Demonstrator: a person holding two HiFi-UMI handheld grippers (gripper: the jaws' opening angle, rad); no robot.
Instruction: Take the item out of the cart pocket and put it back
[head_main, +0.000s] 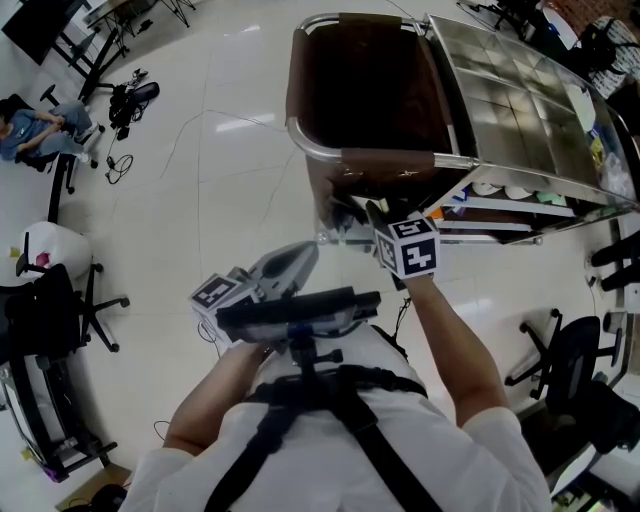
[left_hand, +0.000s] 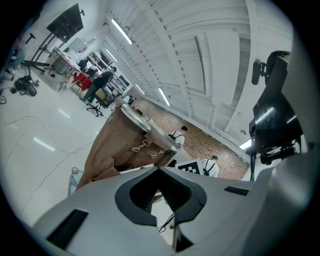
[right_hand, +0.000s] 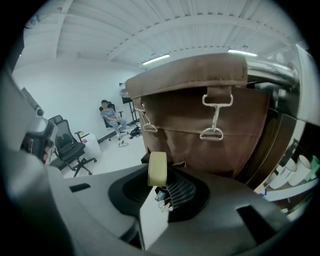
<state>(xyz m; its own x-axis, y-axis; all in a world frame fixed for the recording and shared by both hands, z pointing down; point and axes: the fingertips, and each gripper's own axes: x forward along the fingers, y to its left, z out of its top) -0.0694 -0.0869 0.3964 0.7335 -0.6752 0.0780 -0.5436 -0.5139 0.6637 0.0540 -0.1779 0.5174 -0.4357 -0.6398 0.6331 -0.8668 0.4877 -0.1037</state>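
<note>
Clamping a pale yellow item (right_hand: 157, 167), right gripper (right_hand: 159, 180) before brown cart bag (right_hand: 200, 107), left gripper (left_hand: 159, 186) jaws together

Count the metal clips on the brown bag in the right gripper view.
2: one clip near the middle of the bag, one at its left edge; more may be hidden.

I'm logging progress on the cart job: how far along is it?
Done: the pale yellow flat item looks out, clamped in the right gripper. In hand: it is held in front of the brown fabric cart bag. Left: slipping it back into that bag and letting go.
</note>
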